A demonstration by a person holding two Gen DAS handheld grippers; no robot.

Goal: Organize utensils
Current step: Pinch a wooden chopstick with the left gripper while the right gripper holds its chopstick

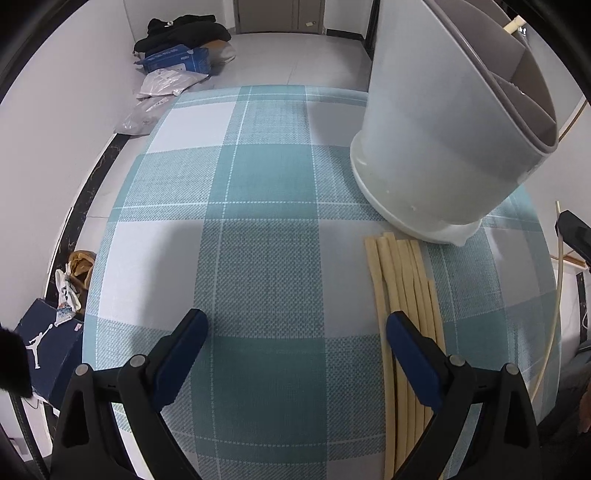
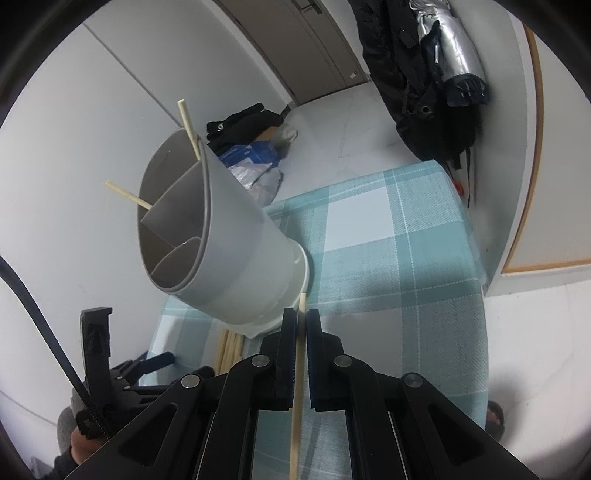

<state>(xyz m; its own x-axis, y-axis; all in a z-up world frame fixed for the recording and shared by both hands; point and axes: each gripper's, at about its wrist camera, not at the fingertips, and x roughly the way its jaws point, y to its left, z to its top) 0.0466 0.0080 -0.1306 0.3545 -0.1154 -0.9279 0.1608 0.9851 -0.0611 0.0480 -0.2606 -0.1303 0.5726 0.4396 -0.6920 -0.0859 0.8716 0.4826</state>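
My right tongs (image 2: 301,325) are closed on a single chopstick (image 2: 297,387). The thin pale stick runs between the two dark blue pads, its tip comes out a little in front of them and its long end goes back under the camera. The tip is just beside the white base of the utensil holder (image 2: 236,258).

My left tongs (image 1: 297,325) stand wide open and hold nothing. They hang over the checked tablecloth (image 1: 258,221), and the right finger (image 1: 413,358) is above a bundle of chopsticks (image 1: 402,280) that lies flat on the cloth. These sticks lie side by side, and their far ends are just beside the foot of the holder.

The utensil holder is a grey round cup on a white base, with grey walls inside that divide it into compartments. It stands on the table at the side near the bundle. In the right wrist view two chopsticks (image 2: 190,125) already stand in it and lean out over the rim at the far side; I cannot tell for sure which compartment each one is in.

Beyond the table I see a pale tiled floor, a blue box (image 1: 177,61) and dark clothes (image 1: 184,31) against the wall.
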